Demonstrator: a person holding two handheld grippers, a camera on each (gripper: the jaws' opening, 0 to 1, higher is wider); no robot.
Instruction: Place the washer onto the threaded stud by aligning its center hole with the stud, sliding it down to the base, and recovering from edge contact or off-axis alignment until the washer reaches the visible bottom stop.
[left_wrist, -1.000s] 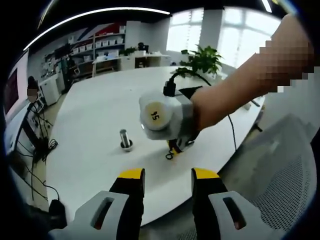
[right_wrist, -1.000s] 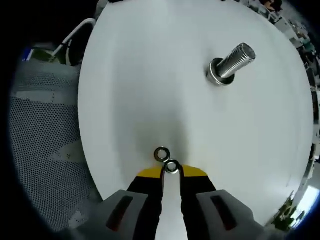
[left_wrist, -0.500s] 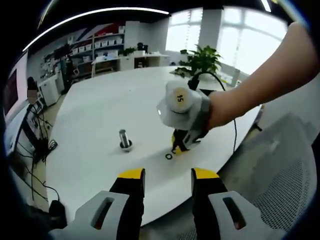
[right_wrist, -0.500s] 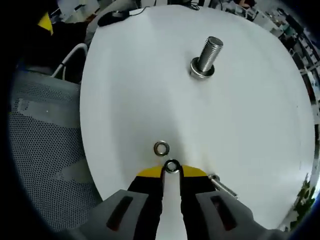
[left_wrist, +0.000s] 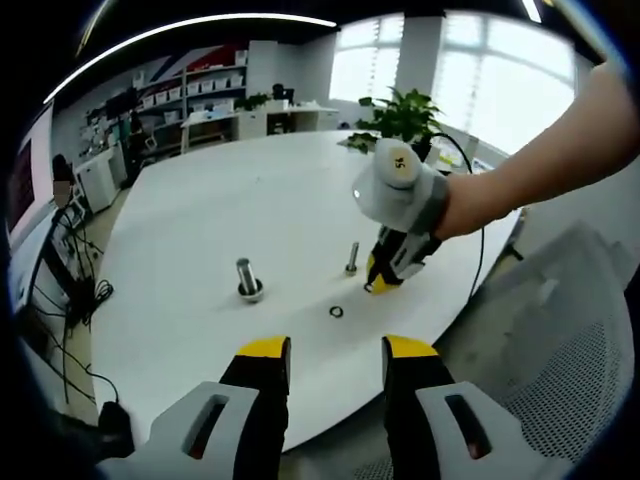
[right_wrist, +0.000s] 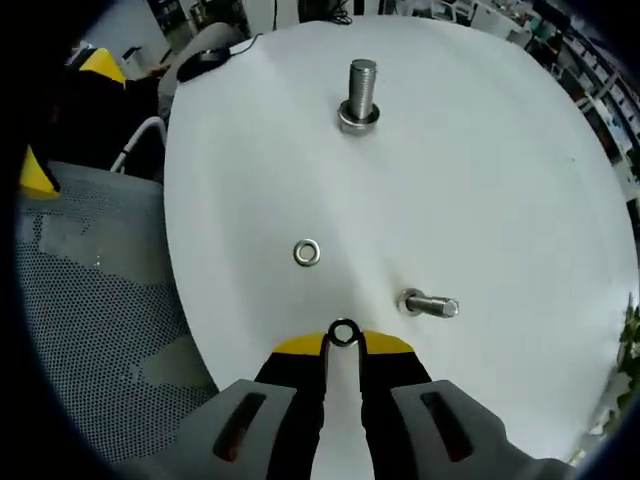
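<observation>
A washer (right_wrist: 343, 333) is pinched at the tips of the right gripper (right_wrist: 343, 340). The small stud (right_wrist: 430, 304) lies just ahead to its right (apparently unloaded); the hole should be squared over it first. The left gripper (left_wrist: 336, 349) hangs open.

We see a small silver metal washer (right_wrist: 343, 333) pinched edge-on at yellow jaw tips, a second flat washer (right_wrist: 307, 252) on white table, tall threaded steel stud (right_wrist: 360, 95) upright, well apart.
</observation>
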